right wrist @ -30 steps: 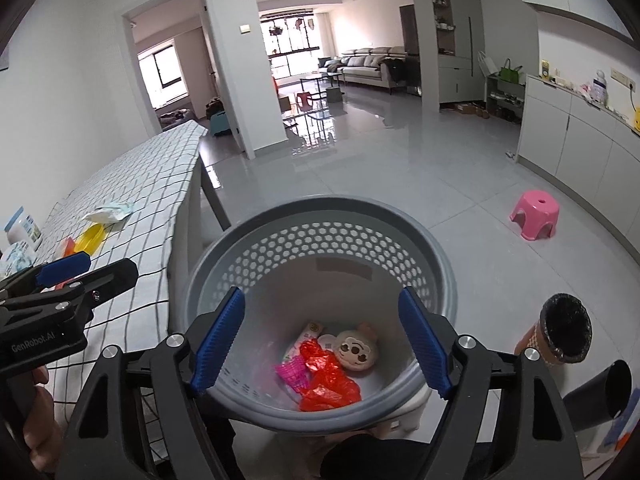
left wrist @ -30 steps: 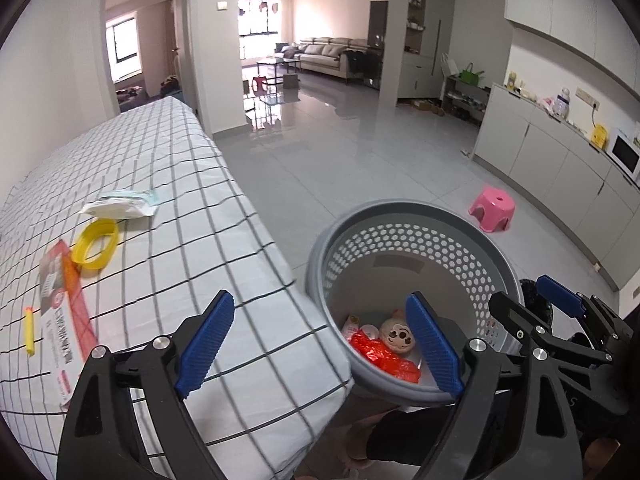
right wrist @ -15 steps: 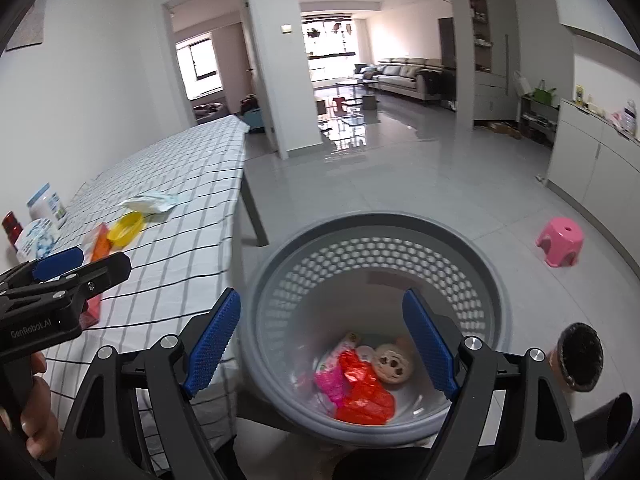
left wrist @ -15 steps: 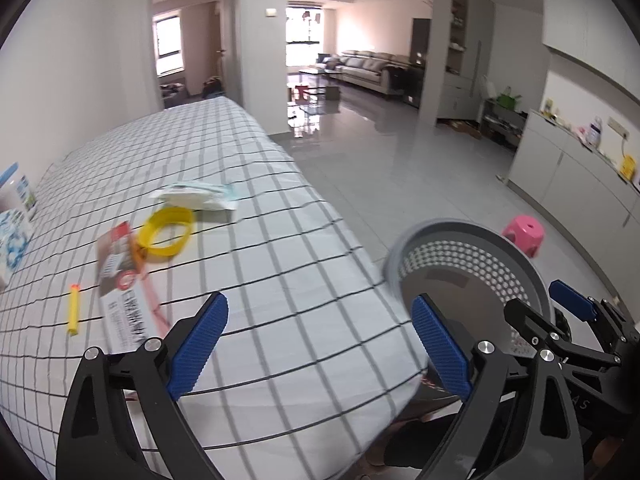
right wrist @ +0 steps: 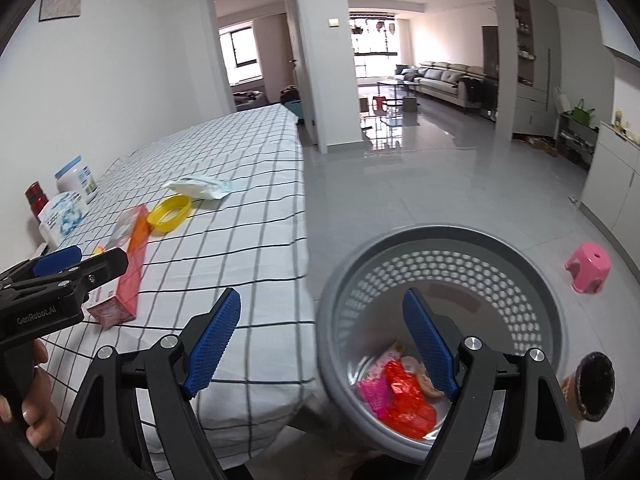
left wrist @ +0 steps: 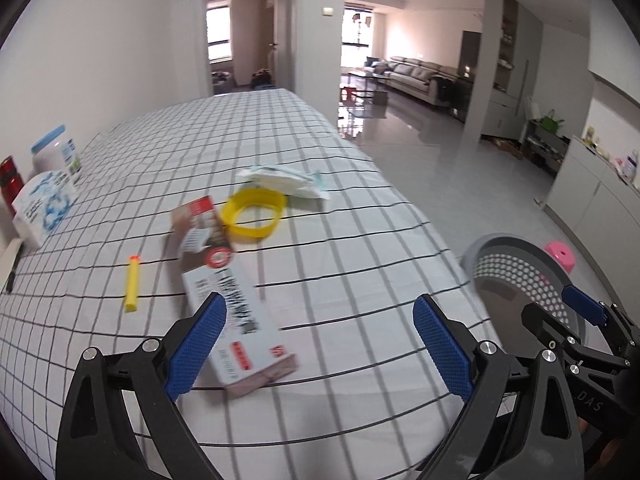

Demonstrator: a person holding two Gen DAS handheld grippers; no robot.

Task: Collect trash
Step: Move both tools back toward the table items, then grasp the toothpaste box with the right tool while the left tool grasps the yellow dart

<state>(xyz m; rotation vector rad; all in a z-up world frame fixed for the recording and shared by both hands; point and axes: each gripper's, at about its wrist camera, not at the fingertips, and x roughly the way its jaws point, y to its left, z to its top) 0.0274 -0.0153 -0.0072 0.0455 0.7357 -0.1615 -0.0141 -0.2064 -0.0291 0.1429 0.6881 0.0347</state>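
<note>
My left gripper [left wrist: 318, 344] is open and empty over the checked table [left wrist: 340, 264], just short of a long white and red box [left wrist: 236, 312]. Beyond lie a yellow ring [left wrist: 254, 212], a white wipes packet [left wrist: 286, 180] and a small yellow stick [left wrist: 132, 282]. My right gripper [right wrist: 320, 344] is open and empty, between the table edge and the grey perforated basket [right wrist: 532, 264]. The basket holds red and pink wrappers [right wrist: 404, 400]. The box [right wrist: 128, 264], ring [right wrist: 170, 213] and packet [right wrist: 198, 188] also show in the right wrist view.
A white jar [left wrist: 58, 156], a tissue pack [left wrist: 42, 208] and a red can [left wrist: 10, 184] stand along the wall side of the table. A pink stool [right wrist: 588, 266] is on the tiled floor. A dark cup [right wrist: 592, 386] sits right of the basket.
Both grippers swung left, from the basket toward the table. The left one now hangs over the box. Both stayed open.
</note>
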